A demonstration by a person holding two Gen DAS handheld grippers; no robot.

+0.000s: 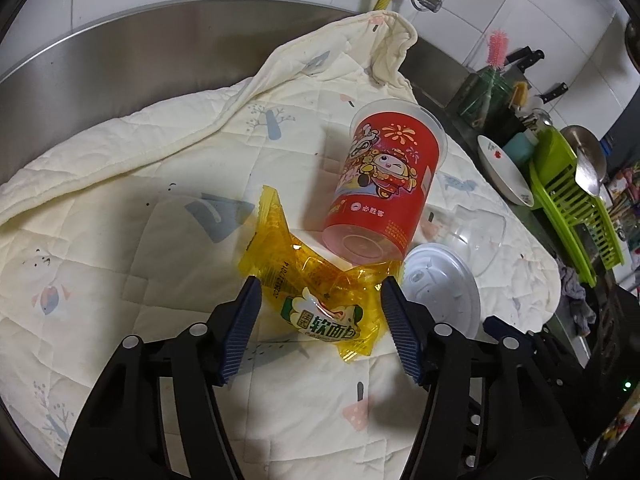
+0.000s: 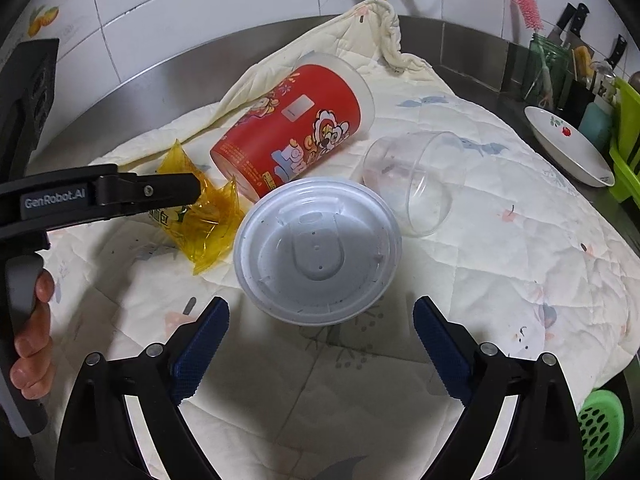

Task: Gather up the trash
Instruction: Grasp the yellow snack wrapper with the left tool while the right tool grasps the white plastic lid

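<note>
A crumpled yellow bread wrapper [image 1: 308, 280] lies on a cream quilted cloth [image 1: 120, 184]. My left gripper [image 1: 320, 304] is open, its jaws on either side of the wrapper, low over it. A red printed cup [image 1: 384, 184] lies on its side behind the wrapper. A white plastic lid [image 2: 316, 252] lies in front of my open right gripper [image 2: 320, 320]. A clear plastic cup [image 2: 416, 184] lies on its side right of the red cup [image 2: 296, 128]. In the right wrist view the left gripper's finger [image 2: 160, 192] covers part of the wrapper [image 2: 204, 224].
The cloth covers a steel counter [image 1: 120, 40] against a tiled wall. At the right stand a white dish [image 2: 568, 144], a green dish rack [image 1: 572, 200], a jar with a pink brush [image 2: 544, 60] and knives. A green basket [image 2: 600, 428] sits below the counter edge.
</note>
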